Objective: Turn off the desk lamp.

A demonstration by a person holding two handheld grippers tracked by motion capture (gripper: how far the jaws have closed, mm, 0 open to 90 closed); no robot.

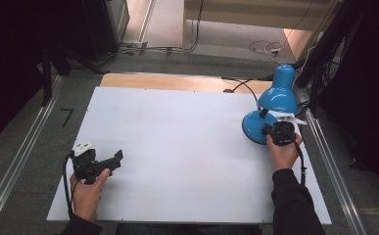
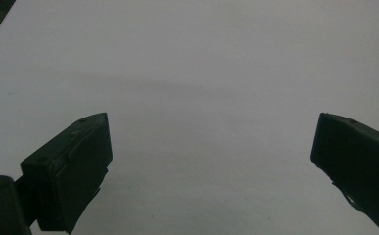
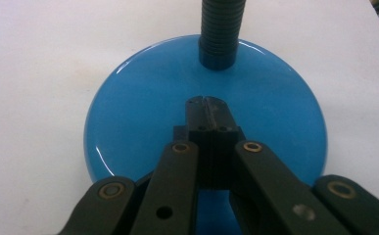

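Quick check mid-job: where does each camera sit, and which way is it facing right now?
High view: above the person's side, looking forward and down on the white table; both forearms enter from below.
Left gripper view: rides the left hand-held gripper, looking along its open jaws over bare table.
Right gripper view: rides the right hand-held gripper, jaws shut over the lamp base, black gooseneck ahead.
Shared: the high and right gripper views both show the blue lamp.

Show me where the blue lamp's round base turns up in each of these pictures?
High view: the lamp base sits at the right of the white table, just ahead of the right gripper.
Right gripper view: the base spreads across the middle, under the shut jaws.
Left gripper view: not in it.
Shared landmark: the black ribbed neck rising from the base.
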